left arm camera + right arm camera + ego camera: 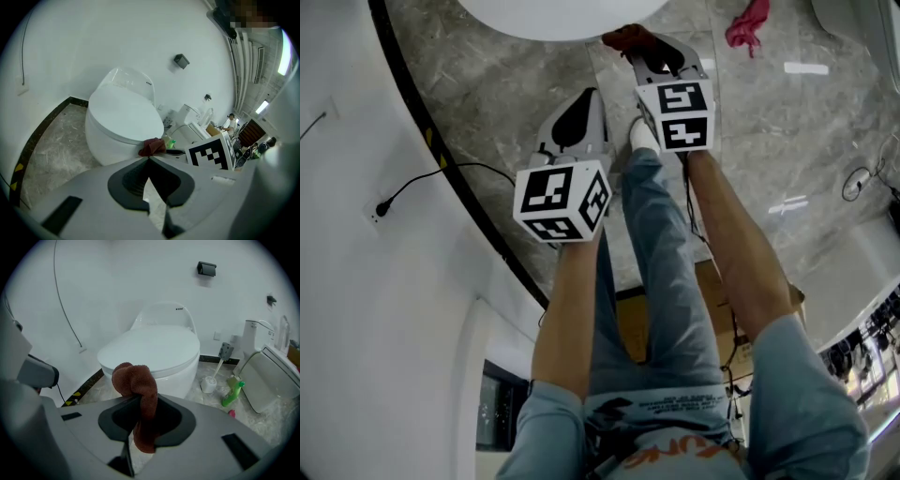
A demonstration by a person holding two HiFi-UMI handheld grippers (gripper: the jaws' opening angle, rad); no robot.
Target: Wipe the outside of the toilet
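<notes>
Now squeezes a brown cloth (136, 380) in the right gripper (140, 398), facing the toilet (154, 350). Holds the left gripper (149, 158) pinched together, empty. Brush (208, 380) and green bottle (233, 392) nearby.

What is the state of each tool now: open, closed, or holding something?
Left tool: closed, with nothing between its jaws.
Right tool: closed on the brown cloth.
</notes>
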